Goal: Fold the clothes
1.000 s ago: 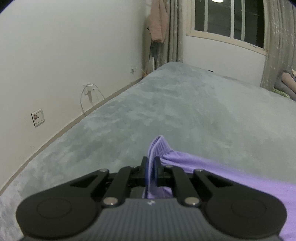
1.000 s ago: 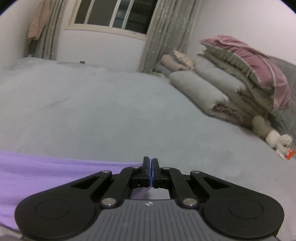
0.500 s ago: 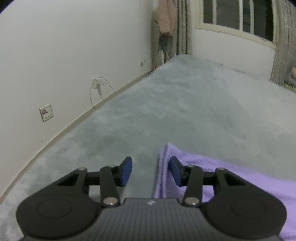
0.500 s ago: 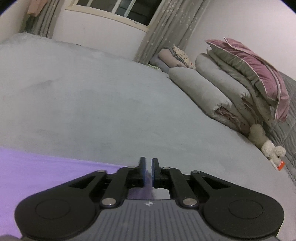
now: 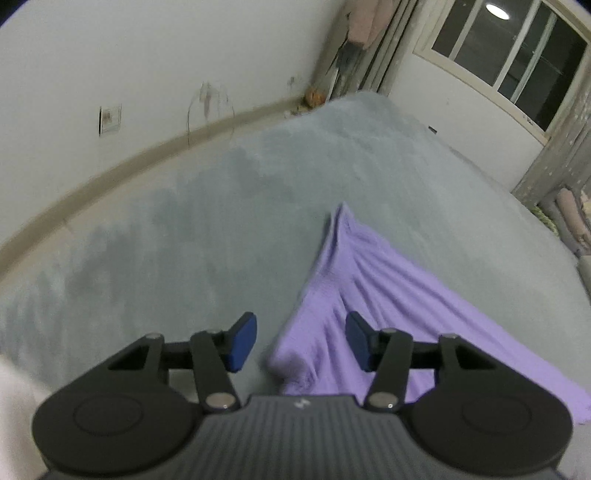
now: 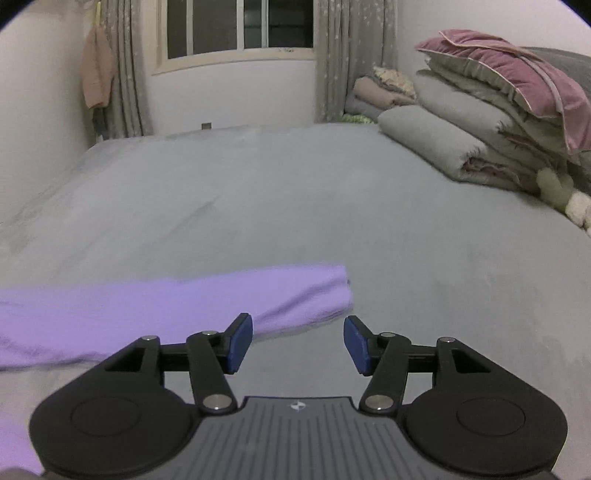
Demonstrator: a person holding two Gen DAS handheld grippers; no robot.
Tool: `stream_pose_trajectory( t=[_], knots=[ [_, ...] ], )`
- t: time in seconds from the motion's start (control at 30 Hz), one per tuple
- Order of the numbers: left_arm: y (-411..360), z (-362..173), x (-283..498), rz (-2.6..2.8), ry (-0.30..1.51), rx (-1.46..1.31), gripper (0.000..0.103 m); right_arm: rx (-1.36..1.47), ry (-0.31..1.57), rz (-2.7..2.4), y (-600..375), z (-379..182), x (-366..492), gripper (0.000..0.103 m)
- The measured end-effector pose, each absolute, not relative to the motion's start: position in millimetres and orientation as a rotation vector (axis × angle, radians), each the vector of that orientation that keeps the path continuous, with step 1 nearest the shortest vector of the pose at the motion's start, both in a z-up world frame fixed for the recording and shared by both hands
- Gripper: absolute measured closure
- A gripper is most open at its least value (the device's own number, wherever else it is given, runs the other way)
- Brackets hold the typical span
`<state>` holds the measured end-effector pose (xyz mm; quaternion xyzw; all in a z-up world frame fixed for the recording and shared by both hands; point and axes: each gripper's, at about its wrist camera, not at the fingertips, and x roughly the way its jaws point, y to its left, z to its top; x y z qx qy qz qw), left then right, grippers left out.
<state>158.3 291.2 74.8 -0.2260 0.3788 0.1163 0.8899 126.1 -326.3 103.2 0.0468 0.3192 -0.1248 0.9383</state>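
left wrist: left gripper [image 5: 301, 341] spread wide, empty, above the purple garment [image 5: 373, 291] that lies on the grey bed cover [image 5: 184, 229] | right wrist: right gripper [image 6: 298, 343] spread wide, empty; garment's folded end [image 6: 314, 295] lies flat just ahead, toward the left finger.

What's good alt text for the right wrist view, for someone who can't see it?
The right gripper hangs open and empty over a grey bed, with a folded purple garment lying just ahead and to its left. Stacked grey and pink bedding sits far right, below a curtained window.
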Motion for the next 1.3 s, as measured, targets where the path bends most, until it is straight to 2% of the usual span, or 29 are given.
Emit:
stream_pose_trajectory(
  t=[0.13,0.27,0.3,0.33,0.4,0.6,0.87,0.97,1.1,1.27,1.3],
  knots=[
    [285,54,147,0.254,0.788,-0.551,0.053,0.272,0.688,-0.175,-329,103,83,0.049],
    [283,24,139,0.180,0.675,-0.691,0.056,0.303,0.687,-0.161,-334,87,53,0.049],
    [282,18,142,0.198,0.693,-0.667,0.067,0.332,0.686,-0.162,-340,82,48,0.049],
    [281,13,145,0.215,0.709,-0.642,0.073,0.376,0.691,-0.174,-348,77,44,0.049],
    [283,9,146,0.232,0.698,-0.601,0.100,0.372,0.705,-0.221,-357,75,44,0.049],
    [294,21,128,0.268,0.626,-0.662,0.102,0.271,0.753,-0.306,-356,73,41,0.049],
    [320,35,114,0.304,0.608,-0.724,0.102,0.389,0.806,-0.201,-333,63,-3,0.050],
    [326,36,112,0.321,0.616,-0.747,0.102,0.559,0.815,-0.197,-341,48,-12,0.049],
    [334,38,109,0.343,0.627,-0.777,0.102,0.627,0.795,-0.252,-347,43,-14,0.050],
    [335,38,116,0.346,0.639,-0.719,0.102,0.541,0.785,-0.374,-352,41,-11,0.053],
    [332,36,118,0.345,0.650,-0.709,0.102,0.505,0.789,-0.392,-352,40,-9,0.060]
  ],
)
